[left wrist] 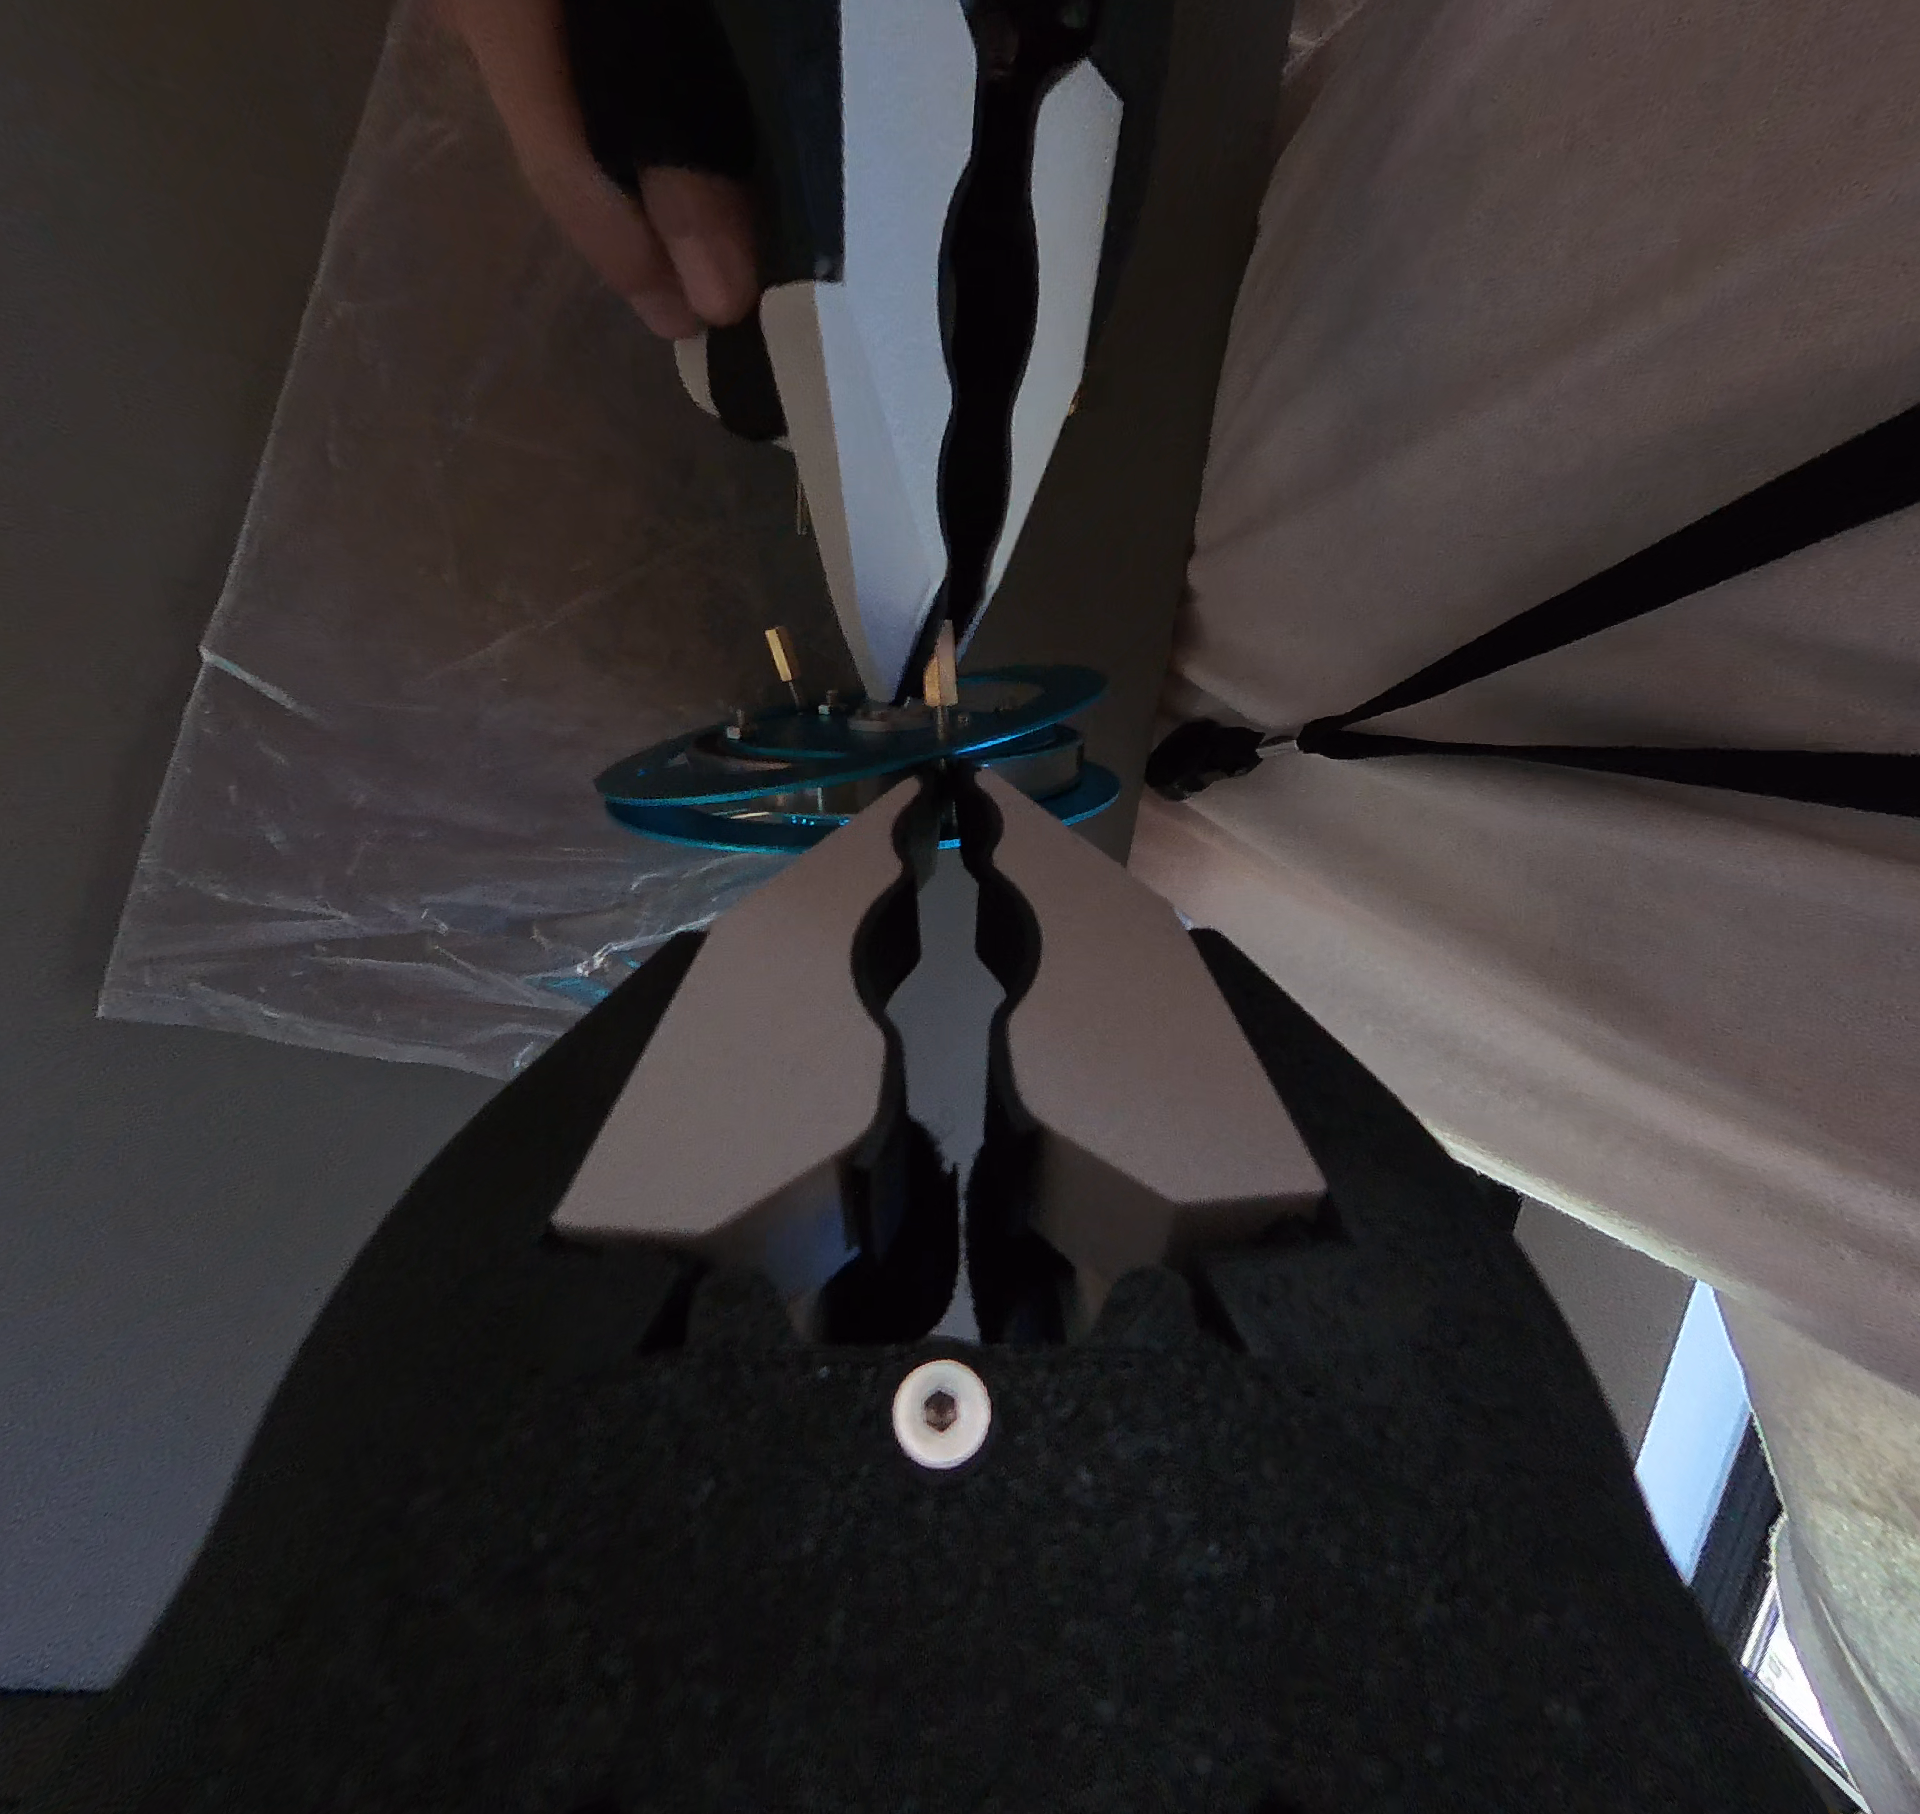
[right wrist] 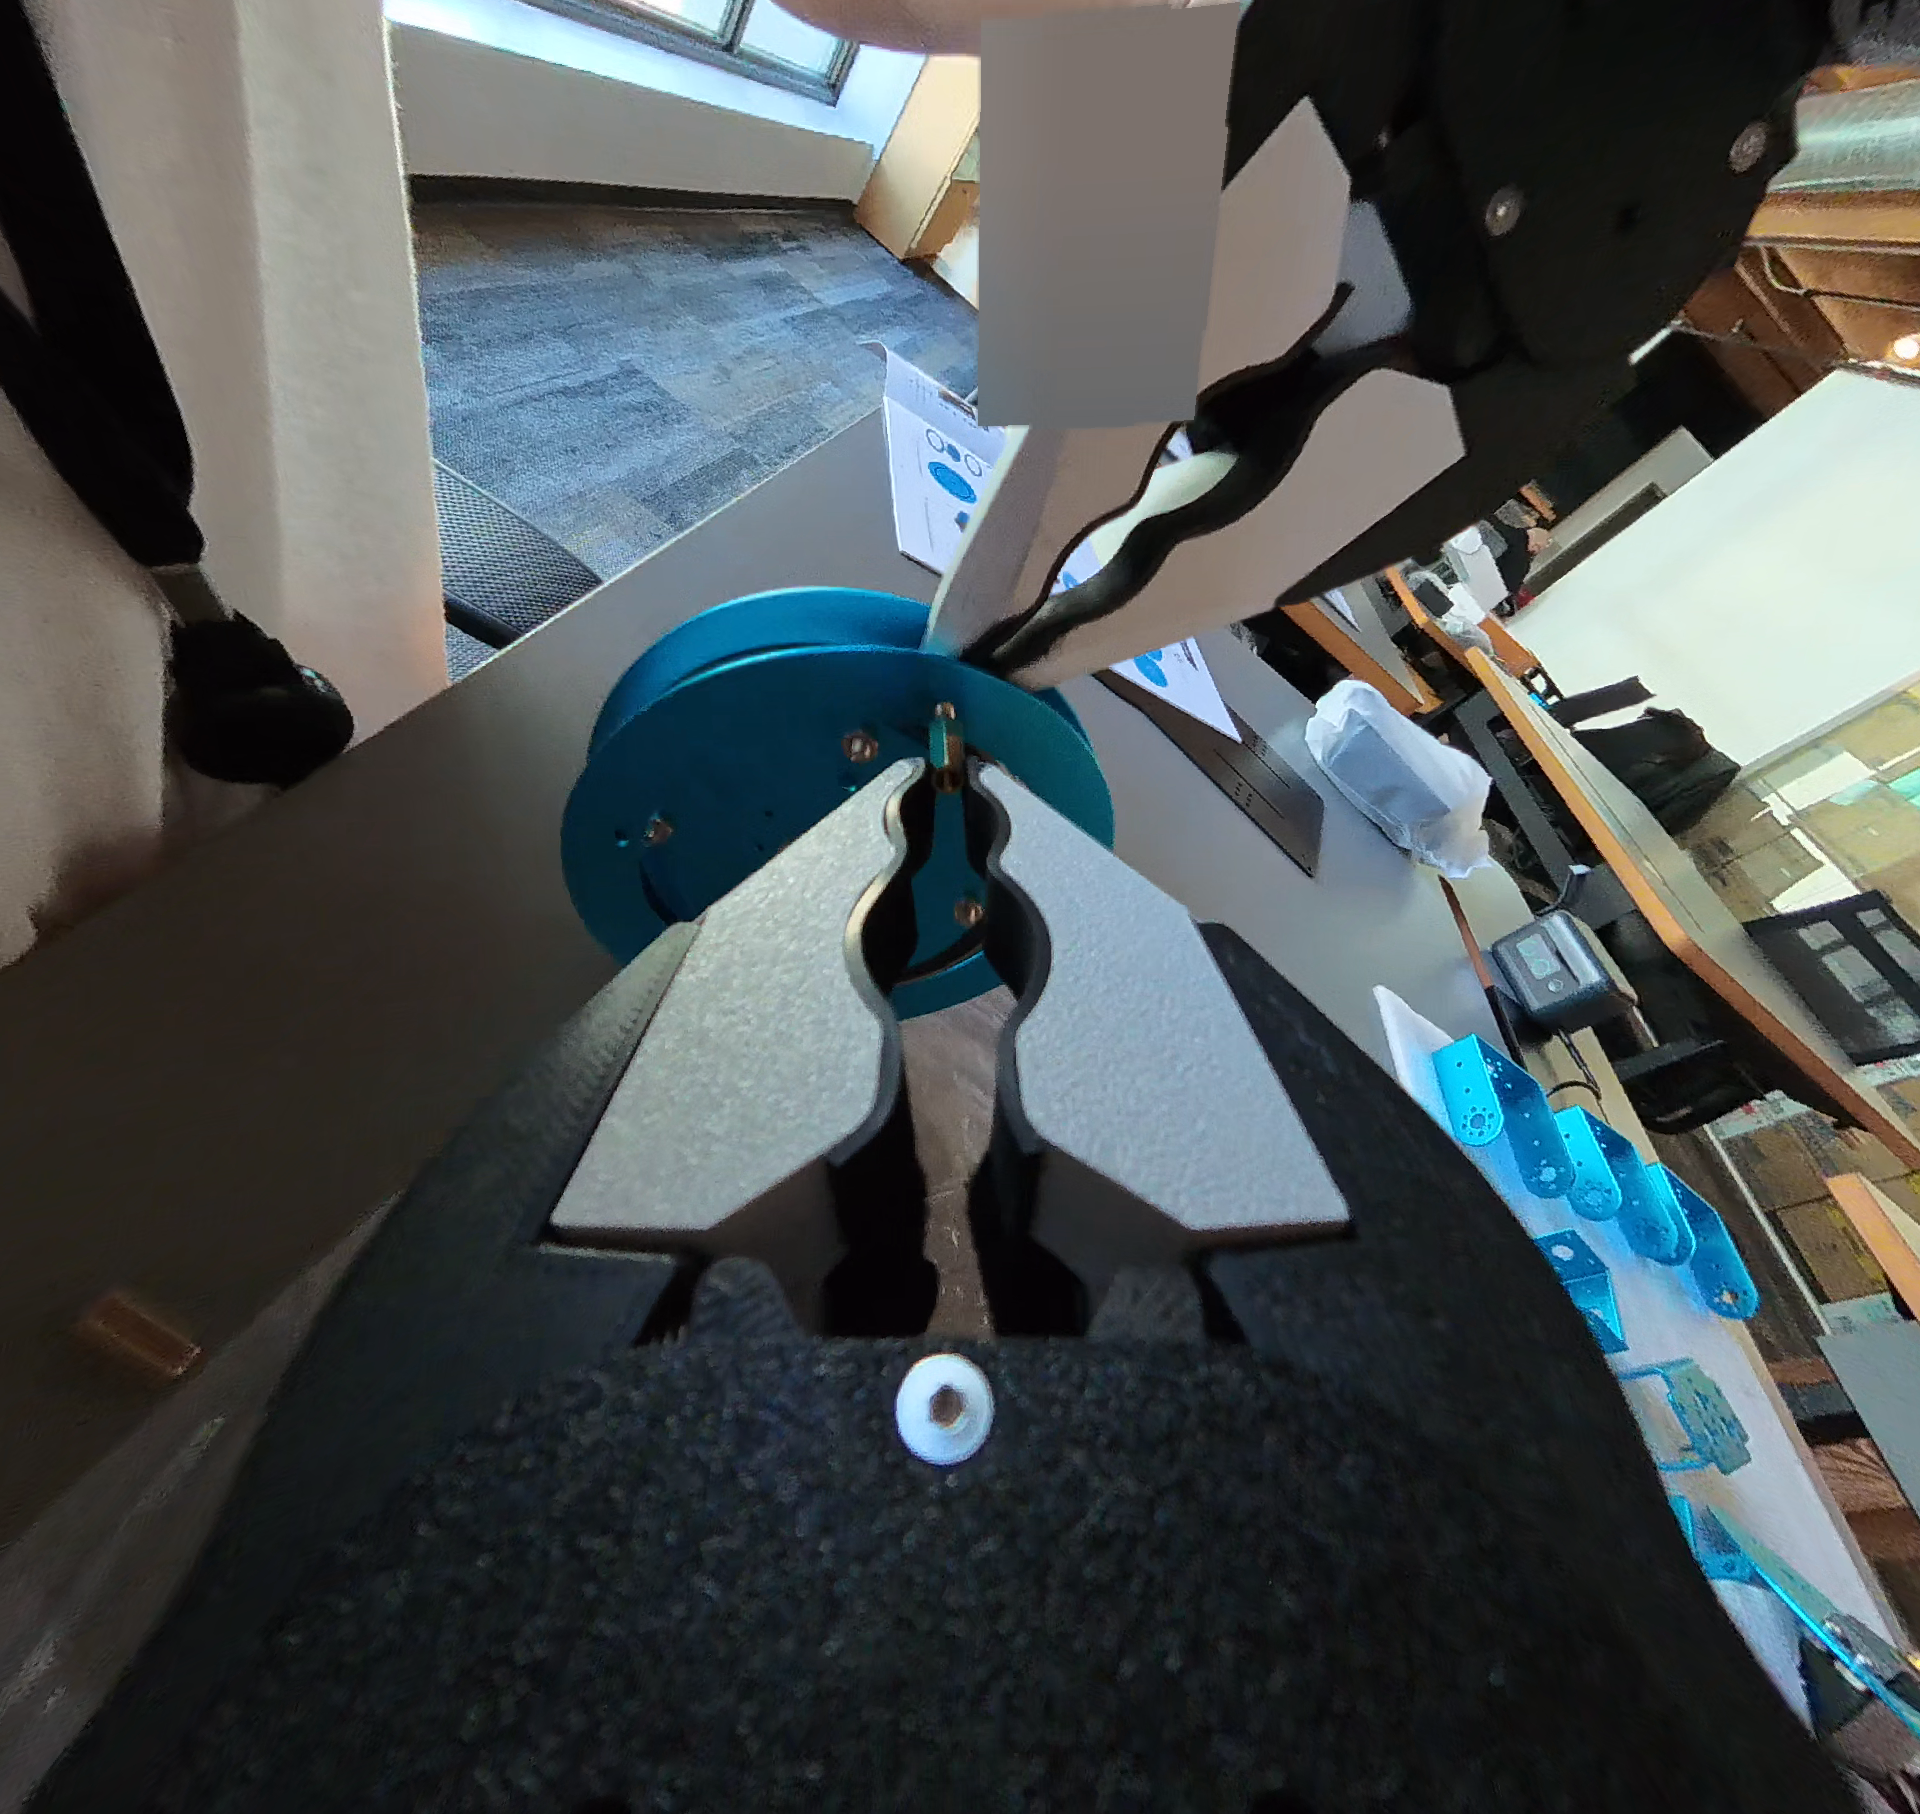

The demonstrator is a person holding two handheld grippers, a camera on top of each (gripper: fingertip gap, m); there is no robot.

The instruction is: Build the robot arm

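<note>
A blue metal turntable of stacked round plates (left wrist: 727, 788) is held above the grey table (right wrist: 312, 985); it also shows in the right wrist view (right wrist: 748, 808). My left gripper (left wrist: 940, 790) is shut on the edge of its upper plate, and it shows from the upper right in the right wrist view (right wrist: 987, 655). My right gripper (right wrist: 945, 775) is shut on a brass standoff (right wrist: 943, 738) that stands on the plate's face. In the left wrist view the right gripper (left wrist: 928, 686) comes from above onto that standoff (left wrist: 943, 668). A second brass standoff (left wrist: 779, 655) stands to its left.
A clear plastic bag (left wrist: 416, 673) lies on the table. A person's beige-clothed body with black straps (left wrist: 1558, 414) is close on the right. A loose brass standoff (right wrist: 135, 1333), blue brackets (right wrist: 1590, 1172), a printed sheet (right wrist: 940, 486) and a white wrapped packet (right wrist: 1392, 777) lie on the table. My left and right fingertips are right by each other.
</note>
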